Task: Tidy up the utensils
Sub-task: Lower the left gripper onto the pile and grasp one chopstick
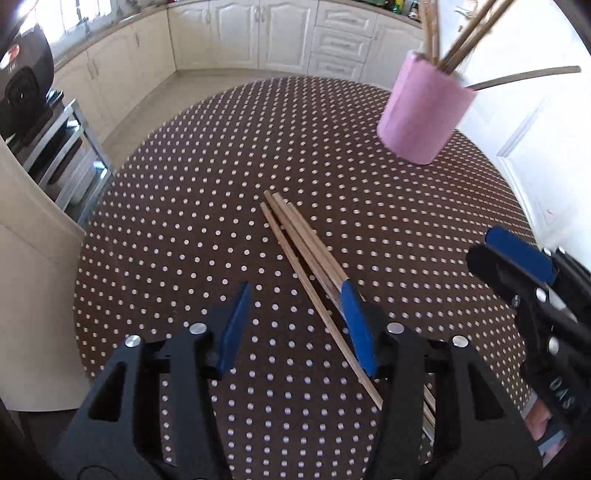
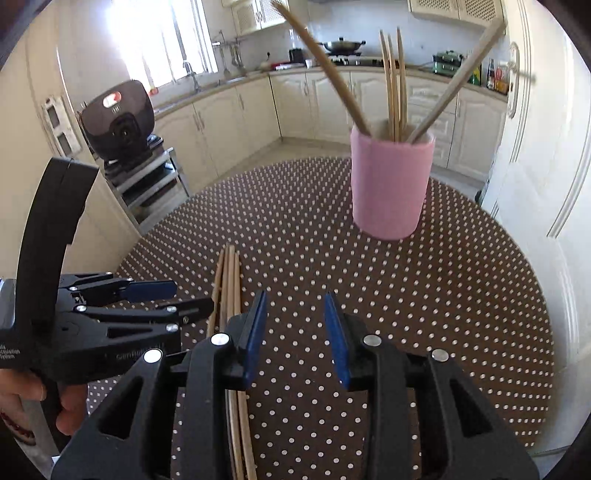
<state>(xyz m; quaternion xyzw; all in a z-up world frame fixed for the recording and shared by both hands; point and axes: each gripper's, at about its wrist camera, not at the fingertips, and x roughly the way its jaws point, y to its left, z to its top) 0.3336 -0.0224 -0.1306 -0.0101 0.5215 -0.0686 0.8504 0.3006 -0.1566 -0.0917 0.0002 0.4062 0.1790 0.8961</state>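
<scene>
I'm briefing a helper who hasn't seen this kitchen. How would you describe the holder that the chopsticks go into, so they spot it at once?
Find the round table with the brown, white-dotted cloth. Toward its far edge stands a pink cylindrical holder, upright, with several wooden chopsticks and utensil handles sticking out of its top. It is the only pink, standing thing there; the loose chopsticks lie flat on the cloth nearer the viewer.

My left gripper (image 1: 297,325) hangs over a round table (image 1: 184,206) in a brown, white-dotted cloth, blue pads apart with bare cloth between them. A bundle of wooden chopsticks (image 1: 295,236) lies flat on the cloth, running diagonally under my right-hand pad (contact cannot be told). At upper right stands a pink holder (image 1: 424,114) with more sticks in it, well apart from the bundle. My right gripper (image 1: 517,258) enters at the right edge. Cream cabinets (image 1: 258,33) line the background.
</scene>
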